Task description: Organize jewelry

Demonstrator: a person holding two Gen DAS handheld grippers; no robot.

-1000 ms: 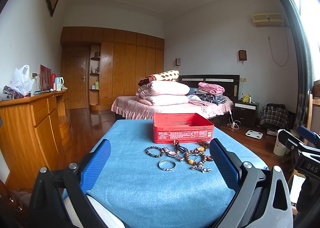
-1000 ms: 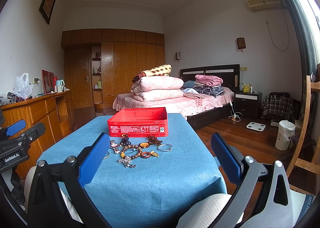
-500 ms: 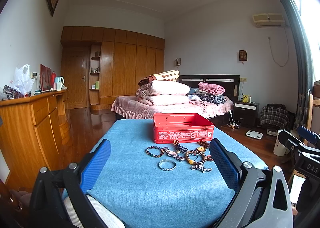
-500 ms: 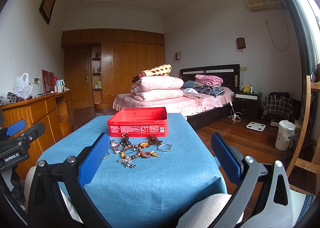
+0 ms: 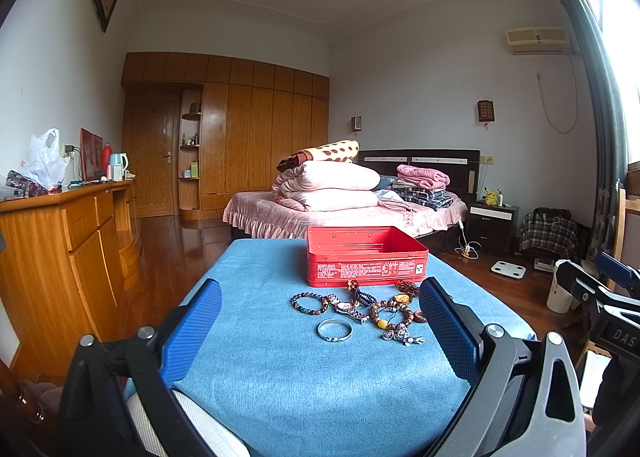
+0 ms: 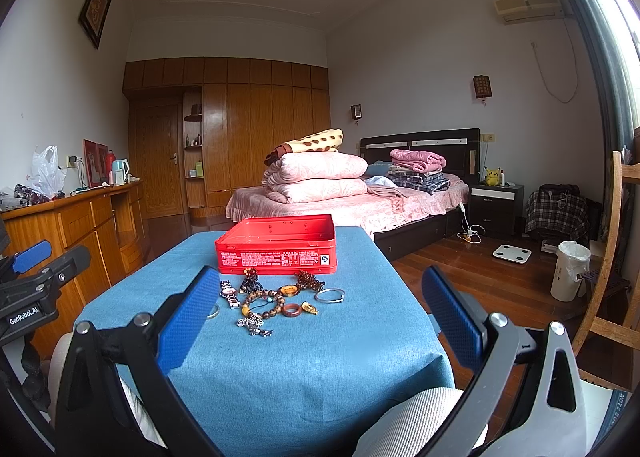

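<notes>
A: Jewelry, a small tangle of beaded bracelets, a wristwatch and metal bangles (image 5: 362, 311), lies on the blue tablecloth (image 5: 280, 369) just in front of the open red metal tin (image 5: 366, 257).

B: Handling?

A: Light, I judge. Beads loose and snag-prone; plain silver bangle (image 5: 334, 330) stiff, slippery. Pinch across its rim.

B: Tongs?

A: Left gripper (image 5: 320, 331) and right gripper (image 6: 320, 321) both spread wide, holding nothing.

B: Writing?

A: "GenRobot.AI" on the left tool; tin's print too small to read.
</notes>
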